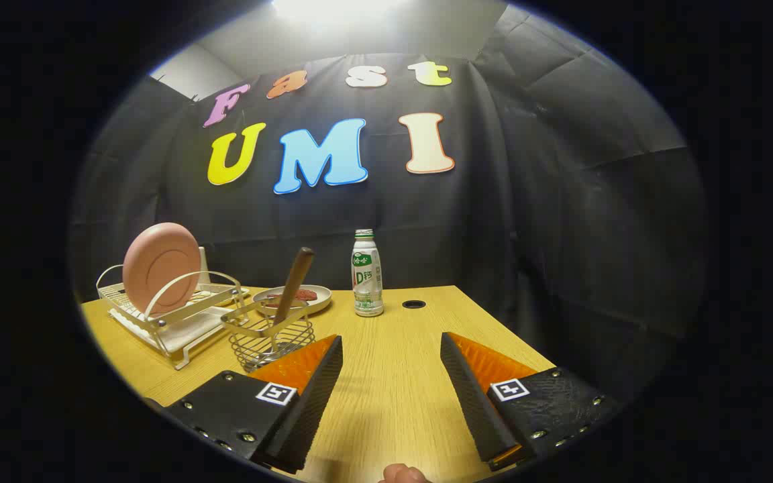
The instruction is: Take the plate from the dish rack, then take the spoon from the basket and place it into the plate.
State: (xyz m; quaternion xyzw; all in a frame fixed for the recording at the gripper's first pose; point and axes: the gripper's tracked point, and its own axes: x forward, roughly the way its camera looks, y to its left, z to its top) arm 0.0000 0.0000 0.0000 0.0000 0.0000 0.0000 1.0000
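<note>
A pink plate [160,266] stands on edge in a white wire dish rack [172,320] at the far left of the wooden table [393,389]. Just right of the rack is a small wire basket [271,341] with a wooden-handled spoon [293,284] leaning upright in it. My gripper [392,343] hovers over the table, open, with nothing between its fingers. The basket lies just beyond the left fingertip [333,349]; the rack and plate are further left and beyond.
A shallow saucer [296,299] holding something red-brown sits behind the basket. A white drink bottle [367,274] stands ahead of the fingers, with a dark round hole [413,304] in the tabletop beside it. A fingertip of a hand [403,474] shows below the gripper.
</note>
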